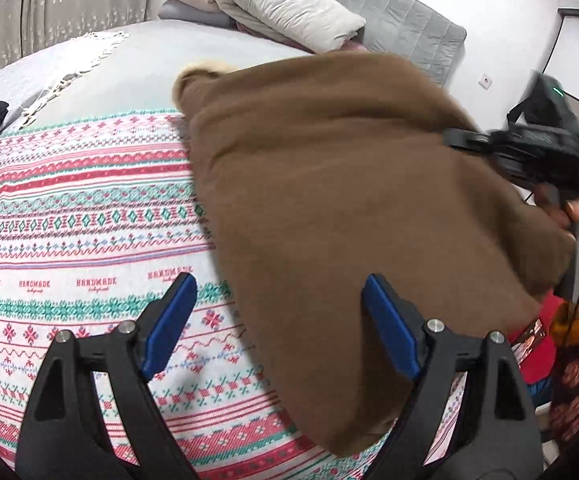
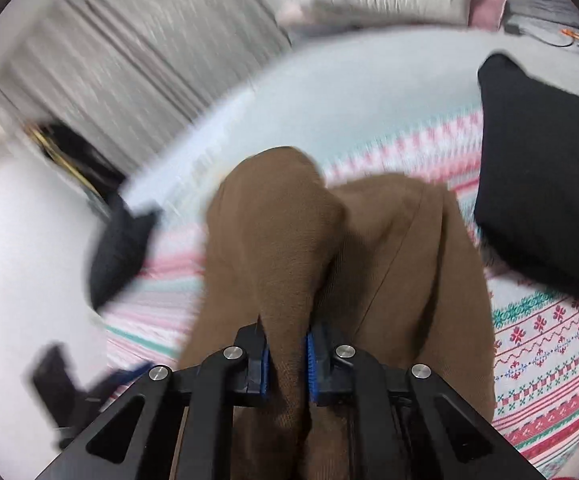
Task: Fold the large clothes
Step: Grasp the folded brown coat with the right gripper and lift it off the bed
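A large brown garment (image 1: 329, 208) hangs lifted over the patterned bedspread (image 1: 81, 240), a pale furry trim at its far end. My left gripper (image 1: 277, 320) stands open above the bedspread, its blue pads wide apart; the brown cloth drapes past the right pad without being pinched. In the left wrist view my right gripper (image 1: 529, 148) shows at the right edge of the garment, held by a hand. In the right wrist view my right gripper (image 2: 287, 356) is shut on a bunched fold of the brown garment (image 2: 281, 240), which rises between the blue pads.
A black garment (image 2: 549, 184) lies on the bedspread (image 2: 549, 340) at the right of the right wrist view; another dark piece (image 2: 117, 248) lies at the left. Pillows (image 1: 281, 4) and a grey headboard (image 1: 409, 20) are at the bed's far end. Curtains (image 1: 69, 4) hang behind.
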{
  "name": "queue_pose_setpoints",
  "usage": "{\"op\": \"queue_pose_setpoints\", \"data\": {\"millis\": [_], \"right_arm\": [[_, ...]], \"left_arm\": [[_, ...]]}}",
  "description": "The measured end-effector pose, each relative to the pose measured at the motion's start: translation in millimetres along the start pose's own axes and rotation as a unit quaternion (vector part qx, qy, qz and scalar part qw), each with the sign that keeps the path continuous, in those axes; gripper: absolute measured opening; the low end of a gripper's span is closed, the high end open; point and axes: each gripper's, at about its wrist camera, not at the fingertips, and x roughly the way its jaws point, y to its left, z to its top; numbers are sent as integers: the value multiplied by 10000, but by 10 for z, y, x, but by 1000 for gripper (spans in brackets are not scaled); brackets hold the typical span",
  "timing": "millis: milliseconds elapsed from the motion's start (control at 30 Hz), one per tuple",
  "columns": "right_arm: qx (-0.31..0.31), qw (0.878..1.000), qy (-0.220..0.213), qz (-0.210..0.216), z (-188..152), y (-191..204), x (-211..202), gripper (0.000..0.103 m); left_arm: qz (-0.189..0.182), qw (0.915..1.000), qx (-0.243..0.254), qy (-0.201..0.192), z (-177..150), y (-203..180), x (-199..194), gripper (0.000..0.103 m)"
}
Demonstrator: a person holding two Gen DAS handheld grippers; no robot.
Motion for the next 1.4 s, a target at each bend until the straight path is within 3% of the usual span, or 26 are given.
{"op": "queue_pose_setpoints", "data": {"millis": [100, 200, 267, 333, 433, 567, 667, 733, 833, 967, 1000, 1100, 1167, 1200, 1233, 1300, 1333, 1400], "right_arm": [[-156, 9962, -504, -697, -223, -190, -245, 12], [278, 9924, 41, -1197, -404, -720, 76, 17], [699, 9928, 83, -969, -556, -1002, 142, 29], [988, 9934, -36, -576, -573, -1090, 41, 48], [1237, 9914, -102, -428, -553, -1102, -106, 72], [1540, 9878, 190, 108, -585, -1205, -41, 77], [1665, 9846, 496, 183, -638, -1284, 13, 81], [1686, 9829, 717, 213, -646, -1262, 164, 86], [1647, 9820, 909, 185, -668, -1228, 275, 90], [1734, 9778, 1145, 278, -691, -1265, 515, 94], [1809, 9753, 1209, 371, -707, -1259, 615, 95], [1942, 9716, 1136, 728, -763, -1267, 739, 97], [1906, 9730, 1086, 716, -802, -1247, 729, 96], [1875, 9739, 1070, 702, -808, -1199, 746, 87], [1880, 9729, 1048, 842, -823, -1100, 785, 62], [1859, 9732, 957, 957, -802, -985, 700, 43], [1661, 9781, 861, 911, -772, -864, 621, 37], [1418, 9821, 796, 955, -732, -620, 474, 34]], "left_arm": [[-147, 9998, 123, 44, 4, -52, 1, 86], [-230, 9996, 116, 153, 1, -88, 81, 86], [-395, 9990, -99, 186, 45, -49, 162, 86], [-561, 9974, -380, 245, 114, 32, 235, 86], [-830, 9920, -858, 414, 206, 162, 360, 86], [-1104, 9829, -1321, 661, 244, 253, 536, 91], [-1054, 9806, -1445, 805, 239, 237, 643, 102], [-1121, 9767, -1571, 943, 212, 245, 743, 102], [-1485, 9600, -2057, 1189, 136, 335, 898, 103], [-2297, 9162, -2874, 1586, -12, 461, 1146, 103], [-2437, 9094, -2964, 1604, -35, 474, 1188, 103], [-2438, 9135, -2902, 1478, -15, 410, 1192, 102], [-2291, 9223, -2790, 1381, 14, 328, 1157, 91], [-2122, 9296, -2698, 1341, 33, 276, 1105, 87], [-1999, 9351, -2624, 1296, 56, 228, 1054, 76], [-1782, 9477, -2367, 1188, 111, 127, 889, 63], [-1775, 9508, -2280, 1115, 122, 87, 779, 59], [-1681, 9564, -2169, 999, 169, 49, 534, 59]]}}
